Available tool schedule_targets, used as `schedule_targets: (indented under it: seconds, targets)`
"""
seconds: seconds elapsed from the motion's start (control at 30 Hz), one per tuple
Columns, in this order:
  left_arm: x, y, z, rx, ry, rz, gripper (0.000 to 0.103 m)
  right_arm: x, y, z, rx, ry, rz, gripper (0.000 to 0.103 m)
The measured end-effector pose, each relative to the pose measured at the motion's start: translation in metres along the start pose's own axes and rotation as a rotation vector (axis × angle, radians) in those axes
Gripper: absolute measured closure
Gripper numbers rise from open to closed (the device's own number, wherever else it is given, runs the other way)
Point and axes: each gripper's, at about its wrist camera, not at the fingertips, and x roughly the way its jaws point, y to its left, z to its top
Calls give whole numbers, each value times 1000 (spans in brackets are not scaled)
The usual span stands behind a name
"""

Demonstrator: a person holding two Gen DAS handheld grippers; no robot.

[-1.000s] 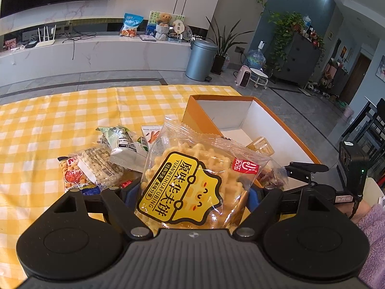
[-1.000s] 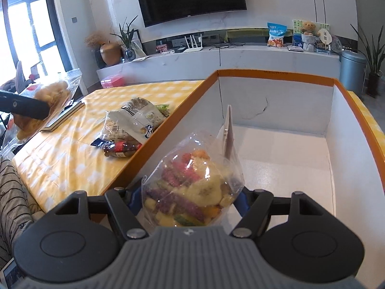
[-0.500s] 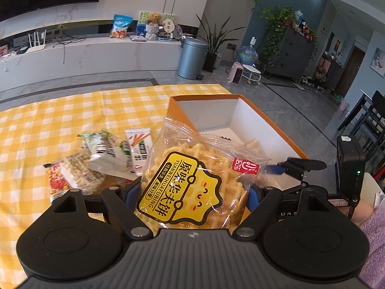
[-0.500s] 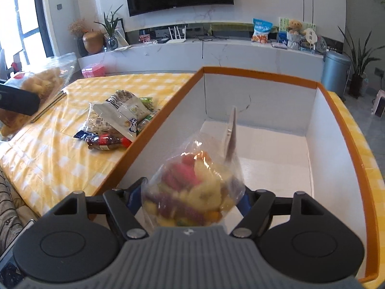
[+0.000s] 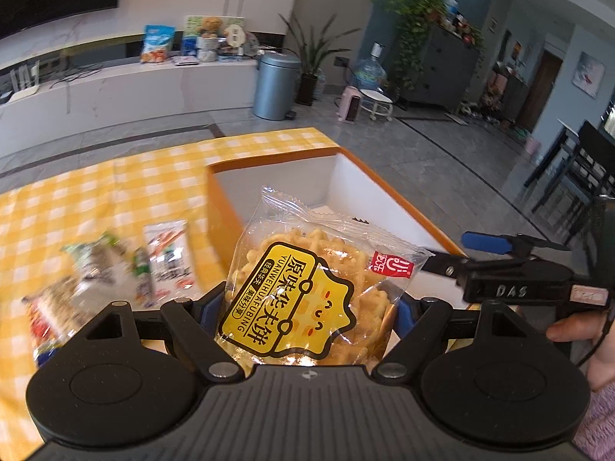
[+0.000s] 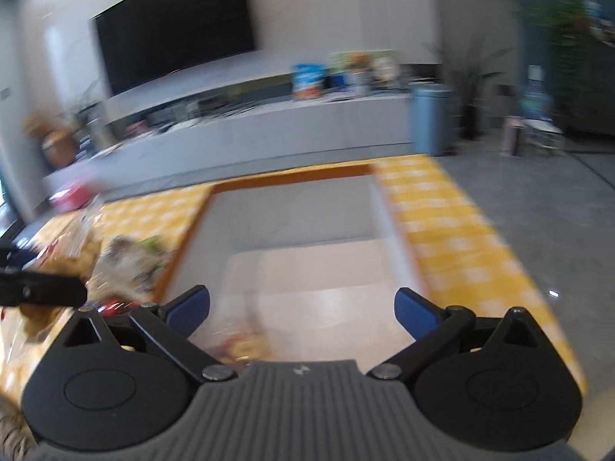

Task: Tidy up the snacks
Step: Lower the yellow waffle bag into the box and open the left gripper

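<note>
Your left gripper (image 5: 305, 303) is still clamped on the waffle packet (image 5: 307, 292), its blue pads pressed against both sides of the clear wrapper, so that grip matches half a second ago. What has changed there is the framing: the orange-rimmed box (image 5: 276, 161) now lies straight ahead at 12 o'clock behind the packet, where it sat more toward 1 o'clock before. The loose snack packets (image 5: 127, 269) on the yellow checked bench (image 5: 96, 199) have slid to 9 o'clock and are smeared by motion.

Your right gripper (image 6: 301, 307) has changed most. Half a second ago it held the clear bag of mixed fruit pieces; now its fingers (image 6: 417, 313) stand wide apart with nothing between them. The fruit bag (image 6: 240, 340) shows only as a blur low at 7 o'clock, just above the gripper body and inside the box (image 6: 292, 178); whether it has settled on the floor of the box you cannot tell from this frame. The whole right view is streaked with motion. In the left view your right gripper (image 5: 461, 251) hangs at 3 o'clock over the near right edge of the box, its fingers apart.
</note>
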Motion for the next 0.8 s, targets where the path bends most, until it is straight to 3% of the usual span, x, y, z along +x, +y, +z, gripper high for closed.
schedule_targets:
  seconds: [0.17, 0.33, 0.47, 0.8]
  targets:
    - [35, -26, 12, 53, 69, -42, 9, -30, -27, 4, 169, -113, -133, 3]
    - [72, -47, 16, 64, 158, -39, 9, -69, -41, 8, 240, -254, -141, 3]
    - [93, -64, 9, 102, 178, 9, 9, -77, -39, 10, 219, -232, -113, 3]
    - [107, -61, 4, 99, 267, -49, 9, -68, -47, 2, 245, -186, -154, 3]
